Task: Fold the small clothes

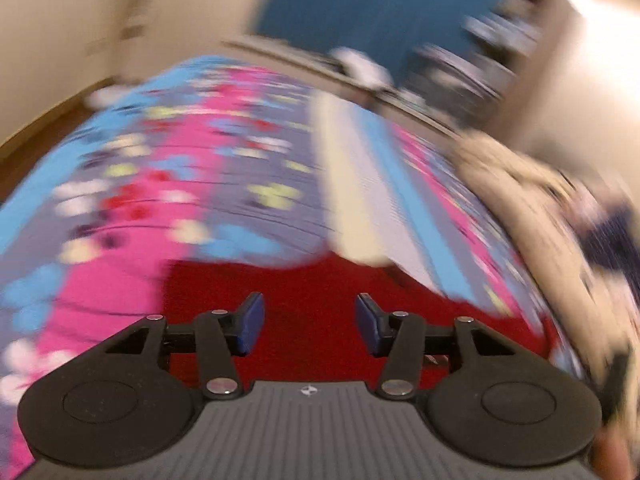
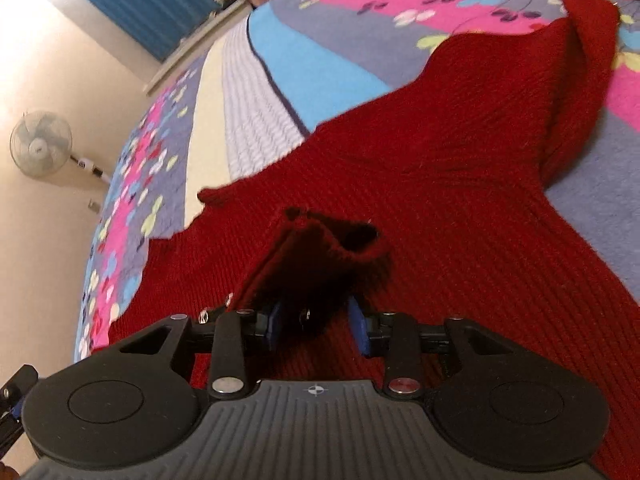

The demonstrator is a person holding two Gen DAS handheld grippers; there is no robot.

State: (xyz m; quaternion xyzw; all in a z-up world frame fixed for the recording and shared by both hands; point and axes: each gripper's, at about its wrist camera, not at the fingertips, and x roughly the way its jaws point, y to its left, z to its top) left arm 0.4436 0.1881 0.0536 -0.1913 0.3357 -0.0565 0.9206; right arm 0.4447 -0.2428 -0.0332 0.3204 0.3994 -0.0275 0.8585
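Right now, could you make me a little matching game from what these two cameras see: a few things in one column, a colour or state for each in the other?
Things:
1. left tool
2. right tool
3. sweater
4. standing fan

States:
A. white, by the wall
B. red knit, spread on the floral bedspread
C. open, holding nothing
D. fingers either side of a bunched cuff

Pairs: 1-C, 2-D, 3-B, 4-A

Bare bedspread [image 2: 312, 64] left of red sweater [image 2: 460, 152]; beige pile [image 1: 532, 200] crowds right
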